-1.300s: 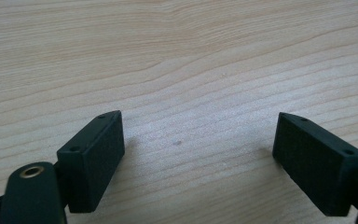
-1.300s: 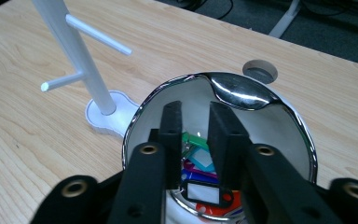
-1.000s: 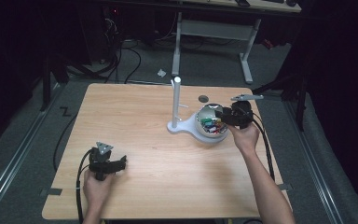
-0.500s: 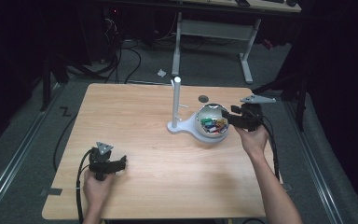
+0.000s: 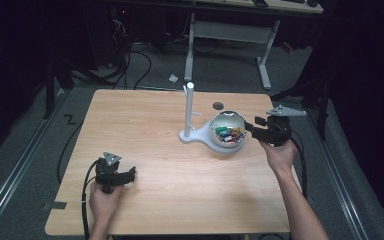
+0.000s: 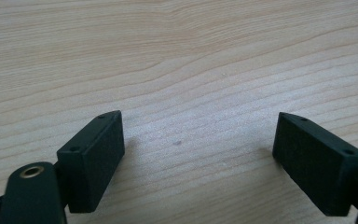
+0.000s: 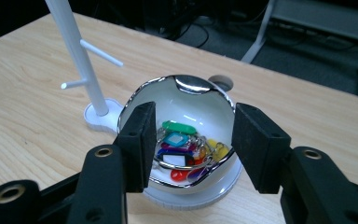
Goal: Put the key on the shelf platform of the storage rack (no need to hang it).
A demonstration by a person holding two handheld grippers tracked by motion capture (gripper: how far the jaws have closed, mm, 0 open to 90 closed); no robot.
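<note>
My right gripper (image 7: 189, 144) stands released just short of the shiny bowl (image 7: 186, 100); its key tags (image 7: 179, 140), light, stiff and slippery on thin rings, are best pinched by a tag's flat faces. Since the earlier frame these jaws have just been opening, empty, and drawn back from over the bowl. My left gripper (image 6: 205, 154) rests released on the table (image 6: 177, 56), well apart.

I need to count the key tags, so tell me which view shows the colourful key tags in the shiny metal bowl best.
The right gripper view: the colourful plastic key tags lie close and distinct inside the shiny metal bowl. The high view shows them as small coloured specks. The left gripper view looks at bare wood.
</note>
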